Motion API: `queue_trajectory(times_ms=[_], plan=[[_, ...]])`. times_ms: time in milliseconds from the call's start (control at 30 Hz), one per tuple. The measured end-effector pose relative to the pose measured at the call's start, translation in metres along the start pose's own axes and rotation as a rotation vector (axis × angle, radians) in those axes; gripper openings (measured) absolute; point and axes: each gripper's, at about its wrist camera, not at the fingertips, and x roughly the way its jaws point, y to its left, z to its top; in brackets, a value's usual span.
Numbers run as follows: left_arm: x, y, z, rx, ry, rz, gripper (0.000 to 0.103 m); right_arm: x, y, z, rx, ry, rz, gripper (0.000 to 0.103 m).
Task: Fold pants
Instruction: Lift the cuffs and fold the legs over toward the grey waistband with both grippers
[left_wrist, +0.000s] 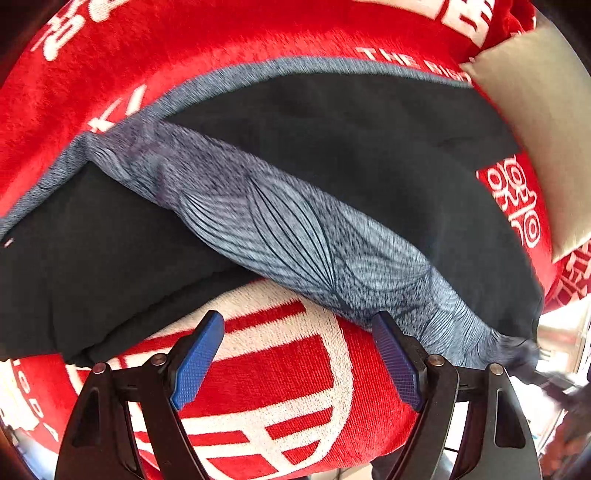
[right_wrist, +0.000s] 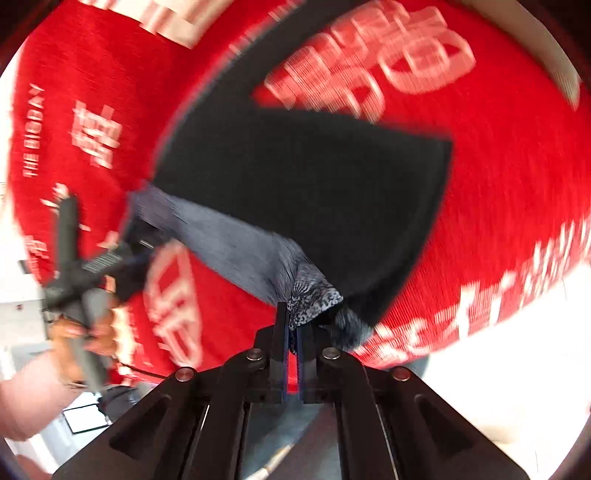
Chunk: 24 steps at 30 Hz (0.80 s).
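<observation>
The left gripper (left_wrist: 297, 360) hangs released over the red blanket (left_wrist: 258, 373), just beside the pants (left_wrist: 332, 166) — dark, patterned-grey, spread flat there. The right gripper (right_wrist: 291, 332) is clenched on their grey edge. Soft, light cloth — probably best taken at hems or corners.

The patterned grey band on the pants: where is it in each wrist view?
Left wrist: the grey band runs diagonally from upper left to lower right, across the black pants.
Right wrist: the band runs from middle left down to the right gripper, shut on its end.
Shared landmark: the red blanket underneath.
</observation>
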Motion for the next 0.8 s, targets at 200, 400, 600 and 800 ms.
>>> queue_trajectory(times_ms=[200,400,600,800], plan=[[-0.031,0.007,0.019,-0.088,-0.064,0.051,0.083,-0.065,0.036,0.097,-0.154,-0.097,0.022,0.003],[-0.047,0.003,0.046,-0.163,-0.130,0.110,0.083,-0.081,0.075,0.221,-0.346,-0.150,-0.095,0.003],[-0.034,0.006,0.073,-0.213,-0.164,0.155,0.083,-0.043,0.078,0.315,-0.406,-0.096,-0.243,0.003],[-0.013,0.006,0.114,-0.219,-0.179,0.201,0.083,-0.011,0.064,0.338,-0.347,-0.033,-0.327,0.061]])
